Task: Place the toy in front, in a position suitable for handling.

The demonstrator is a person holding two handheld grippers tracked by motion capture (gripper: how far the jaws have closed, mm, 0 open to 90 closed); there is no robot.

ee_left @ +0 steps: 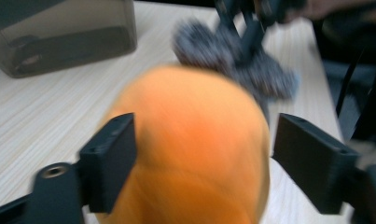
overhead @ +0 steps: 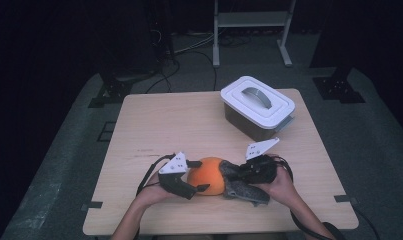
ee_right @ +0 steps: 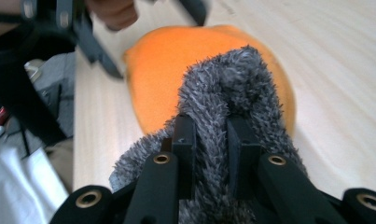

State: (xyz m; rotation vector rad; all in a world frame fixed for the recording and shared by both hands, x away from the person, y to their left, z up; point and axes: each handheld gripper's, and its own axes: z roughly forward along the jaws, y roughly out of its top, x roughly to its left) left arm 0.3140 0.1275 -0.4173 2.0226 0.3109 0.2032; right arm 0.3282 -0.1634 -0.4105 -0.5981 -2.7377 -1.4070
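Note:
An orange rounded soft thing (overhead: 209,176) lies near the table's front edge. My left gripper (overhead: 201,175) reaches at it from the left. In the left gripper view its jaws straddle the orange thing (ee_left: 190,154), with a small gap showing at the right-hand jaw, so my left gripper (ee_left: 204,140) is open. My right gripper (overhead: 234,175) comes in from the right, shut on a grey fuzzy cloth (overhead: 239,187). That cloth (ee_right: 232,79) bunches up between the jaws of my right gripper (ee_right: 212,126) and presses against the orange thing (ee_right: 176,60).
A container with a white lid and grey handle (overhead: 257,104) stands at the table's back right; its dark body (ee_left: 59,37) also shows in the left gripper view. Bare wooden tabletop (overhead: 154,125) stretches to the left and behind. A metal frame (overhead: 251,20) stands on the floor beyond the table.

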